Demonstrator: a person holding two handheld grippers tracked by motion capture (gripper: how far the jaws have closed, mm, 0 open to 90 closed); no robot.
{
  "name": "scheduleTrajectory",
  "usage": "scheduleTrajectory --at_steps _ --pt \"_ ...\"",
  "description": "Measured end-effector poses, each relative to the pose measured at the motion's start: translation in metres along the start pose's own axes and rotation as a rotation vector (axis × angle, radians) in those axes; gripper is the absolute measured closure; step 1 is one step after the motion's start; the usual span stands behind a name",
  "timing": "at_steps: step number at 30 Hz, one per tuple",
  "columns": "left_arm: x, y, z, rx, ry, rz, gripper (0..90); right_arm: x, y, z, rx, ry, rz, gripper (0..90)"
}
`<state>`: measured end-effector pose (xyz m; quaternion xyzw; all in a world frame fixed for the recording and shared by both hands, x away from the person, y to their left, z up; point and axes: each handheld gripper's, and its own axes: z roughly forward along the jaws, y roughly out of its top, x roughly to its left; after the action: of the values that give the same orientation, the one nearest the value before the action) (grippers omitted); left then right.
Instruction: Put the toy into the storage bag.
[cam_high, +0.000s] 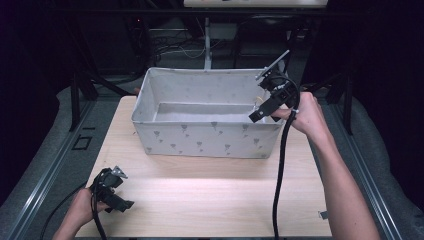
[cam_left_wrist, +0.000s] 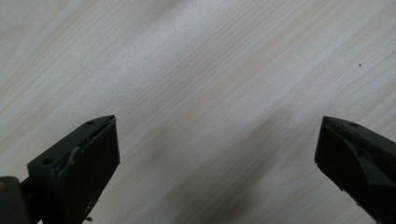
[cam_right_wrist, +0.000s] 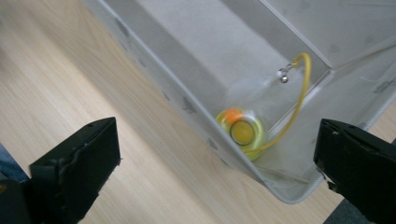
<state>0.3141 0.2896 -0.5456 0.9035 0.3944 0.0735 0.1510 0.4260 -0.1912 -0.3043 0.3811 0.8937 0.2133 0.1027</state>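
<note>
While the left gripper (cam_high: 121, 197) waits near the front corner of the table (cam_high: 210, 200), its jaws stand wide apart over bare wood with nothing between them. It looks like it has no job right now.

Farther back, the right gripper (cam_high: 263, 111) hangs over the right end of the box (cam_high: 200, 137). Its jaws are wide apart too, and nothing is held in them. In the right gripper view they frame the near wall of the box from above.

Down inside the box lies the toy (cam_right_wrist: 242, 132). It is a small round thing, yellow with some orange, and a thin yellow cord (cam_right_wrist: 301, 93) curls up from it to a tiny silver bit at the end. The toy sits on the floor of the box, close against the near wall and near the corner. It looks a little blurry, so it may be rolling or settling.

The toy is below the right gripper and apart from it, not touching.

The step in hand seems to be dropping the toy into the box, and that looks done. Next, the right hand (cam_high: 307, 114) needs to lift clear of the box wall without bumping it.
</note>
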Motion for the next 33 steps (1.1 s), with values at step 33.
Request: scheduleTrajectory --at_steps 33 --pt "-0.001 0.001 0.001 0.005 -0.002 0.009 0.3 0.079 -0.131 0.078 -0.091 0.07 -0.058 1.0"
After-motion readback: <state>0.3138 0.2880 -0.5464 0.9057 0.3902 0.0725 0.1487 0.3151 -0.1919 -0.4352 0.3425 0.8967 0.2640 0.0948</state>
